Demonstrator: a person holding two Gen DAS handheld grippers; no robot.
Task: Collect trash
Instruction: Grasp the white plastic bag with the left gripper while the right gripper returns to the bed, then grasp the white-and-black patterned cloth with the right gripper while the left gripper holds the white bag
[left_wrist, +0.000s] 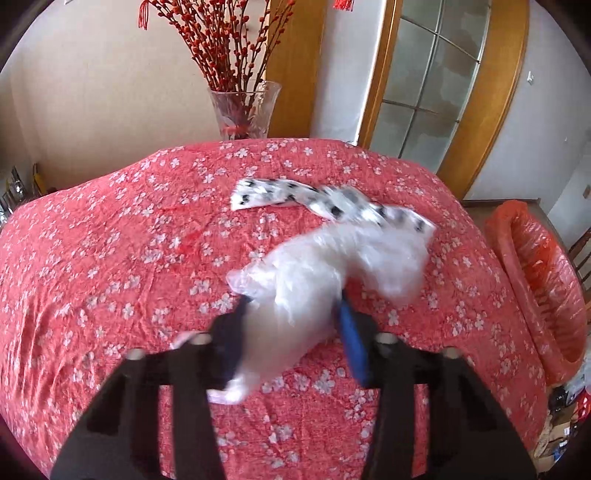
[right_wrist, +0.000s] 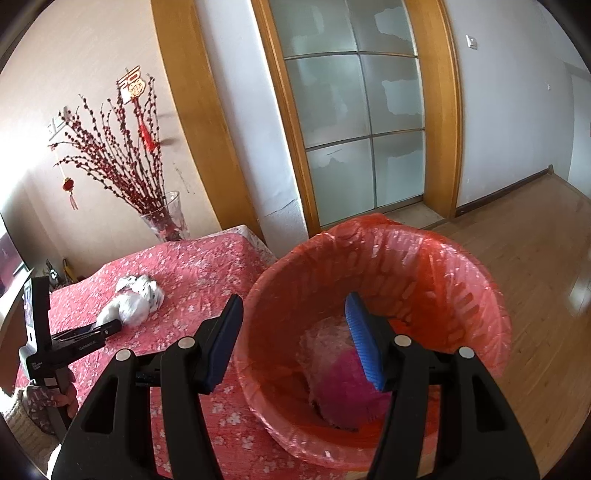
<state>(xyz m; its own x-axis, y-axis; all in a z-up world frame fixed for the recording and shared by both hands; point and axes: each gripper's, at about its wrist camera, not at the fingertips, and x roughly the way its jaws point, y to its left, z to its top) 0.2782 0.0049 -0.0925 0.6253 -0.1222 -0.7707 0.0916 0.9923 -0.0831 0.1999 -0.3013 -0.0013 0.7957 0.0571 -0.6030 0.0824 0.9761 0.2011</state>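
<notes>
My left gripper is shut on a crumpled white plastic bag above the red flowered tablecloth; the bag is blurred. A white wrapper with black spots lies just beyond it. In the right wrist view the left gripper holds the white bag on the table. My right gripper is open and empty above the trash bin with a red liner, which holds a pink item and clear plastic.
A glass vase with red berry branches stands at the table's far edge. The bin stands off the table's right side. A frosted glass door with a wooden frame is behind, with wooden floor to the right.
</notes>
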